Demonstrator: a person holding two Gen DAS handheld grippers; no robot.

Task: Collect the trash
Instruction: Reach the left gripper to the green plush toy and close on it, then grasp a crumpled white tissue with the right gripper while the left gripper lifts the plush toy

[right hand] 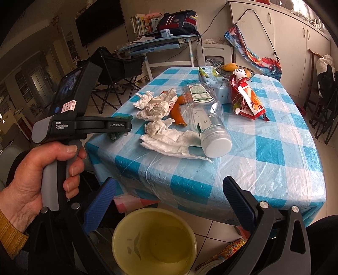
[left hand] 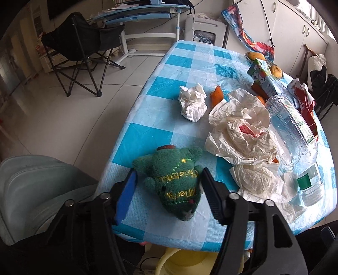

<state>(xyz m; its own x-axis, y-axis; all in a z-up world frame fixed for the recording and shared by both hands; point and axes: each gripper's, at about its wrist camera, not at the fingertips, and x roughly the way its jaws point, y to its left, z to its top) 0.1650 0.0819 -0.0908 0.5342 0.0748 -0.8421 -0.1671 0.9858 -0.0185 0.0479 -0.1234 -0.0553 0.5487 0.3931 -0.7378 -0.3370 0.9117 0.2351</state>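
Trash lies on the blue-checked table [left hand: 147, 135]: crumpled tissues [left hand: 192, 102], a crumpled paper bag [left hand: 243, 129], orange peel [left hand: 216, 95], a clear plastic bottle [left hand: 293, 127] on its side, a red snack wrapper [right hand: 247, 97] and a carton [left hand: 264, 77]. My left gripper [left hand: 169, 175] is open, its fingers either side of a green plush toy [left hand: 175, 179] at the table's near edge. My right gripper [right hand: 169, 186] is open and empty, held off the table's front edge above a yellow bin [right hand: 154, 241] on the floor. The left gripper's body [right hand: 69, 114] shows in the right wrist view.
A fruit bowl [right hand: 230, 68] stands at the table's far side. A black folding chair [left hand: 80, 52] and a blue desk [left hand: 143, 12] stand beyond on the tiled floor. White cabinets [right hand: 285, 38] line the right wall. A grey seat [left hand: 31, 190] is at left.
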